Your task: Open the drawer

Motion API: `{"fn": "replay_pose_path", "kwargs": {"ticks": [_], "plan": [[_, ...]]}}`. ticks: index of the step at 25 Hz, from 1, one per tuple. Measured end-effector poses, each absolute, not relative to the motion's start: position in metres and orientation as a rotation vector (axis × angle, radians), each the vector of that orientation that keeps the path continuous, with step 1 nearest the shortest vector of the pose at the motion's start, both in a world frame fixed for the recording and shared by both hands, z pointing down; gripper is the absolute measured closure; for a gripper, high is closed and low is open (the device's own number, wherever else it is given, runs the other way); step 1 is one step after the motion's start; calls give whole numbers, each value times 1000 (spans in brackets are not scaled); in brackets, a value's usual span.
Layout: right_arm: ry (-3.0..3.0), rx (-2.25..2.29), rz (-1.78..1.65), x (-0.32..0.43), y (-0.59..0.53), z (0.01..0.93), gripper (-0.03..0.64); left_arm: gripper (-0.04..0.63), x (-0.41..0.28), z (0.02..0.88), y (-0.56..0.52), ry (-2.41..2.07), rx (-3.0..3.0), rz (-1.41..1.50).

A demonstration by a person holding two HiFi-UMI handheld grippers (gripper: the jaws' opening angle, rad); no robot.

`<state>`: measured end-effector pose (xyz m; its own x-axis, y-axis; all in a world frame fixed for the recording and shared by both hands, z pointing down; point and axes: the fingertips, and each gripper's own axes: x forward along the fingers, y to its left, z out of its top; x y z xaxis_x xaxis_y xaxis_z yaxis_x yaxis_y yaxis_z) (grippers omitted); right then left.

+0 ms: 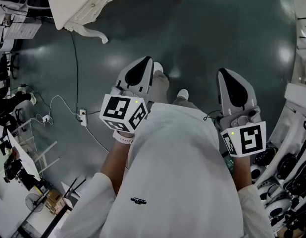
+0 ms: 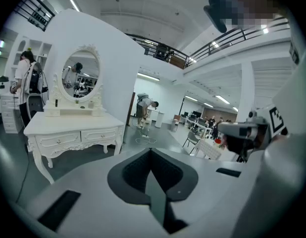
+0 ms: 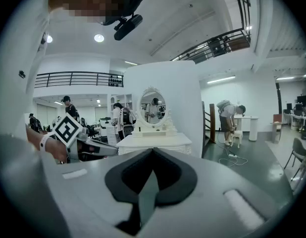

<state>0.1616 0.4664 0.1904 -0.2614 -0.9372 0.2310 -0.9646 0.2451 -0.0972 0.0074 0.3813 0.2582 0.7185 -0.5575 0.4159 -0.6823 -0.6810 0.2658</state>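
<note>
A white dressing table (image 2: 74,133) with an oval mirror (image 2: 80,76) stands on the floor some way ahead at the left. Two drawers show in its front, one at the left (image 2: 59,141) and one at the right (image 2: 98,135), both closed. The table (image 3: 154,143) also shows straight ahead in the right gripper view, and its corner (image 1: 86,6) lies at the top left of the head view. My left gripper (image 1: 145,62) (image 2: 151,151) is shut and holds nothing. My right gripper (image 1: 223,73) (image 3: 153,150) is shut and empty too. Both are held in front of my body, far from the table.
A cable and a power strip (image 1: 82,117) lie on the dark floor at the left. Racks of equipment (image 1: 286,167) stand at the right and shelves (image 1: 14,152) at the left. A person (image 2: 145,107) bends over beside a small table; others stand behind the dressing table.
</note>
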Motion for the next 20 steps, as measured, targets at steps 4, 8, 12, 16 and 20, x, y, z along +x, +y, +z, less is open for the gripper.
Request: {"fn": "replay_pose_path", "kwargs": {"ticks": [4,8,12,16,20], "plan": [[-2415,1784,329,141,479,194,606,586,-1,225,419,-945,2507,317],[-2446,1747,355,119,481,198,606,586,-12,212,440,-942,2506,293],[-2411,1751,412,97,470,206,606,586,-39,206,446,-976,2493,289],[-2437,1729,388,66,460,200,606,586,-74,197,445,-1020,2502,270],[-2452,1706,339,33,448,195,606,586,-109,192,434,-1049,2509,232]]}}
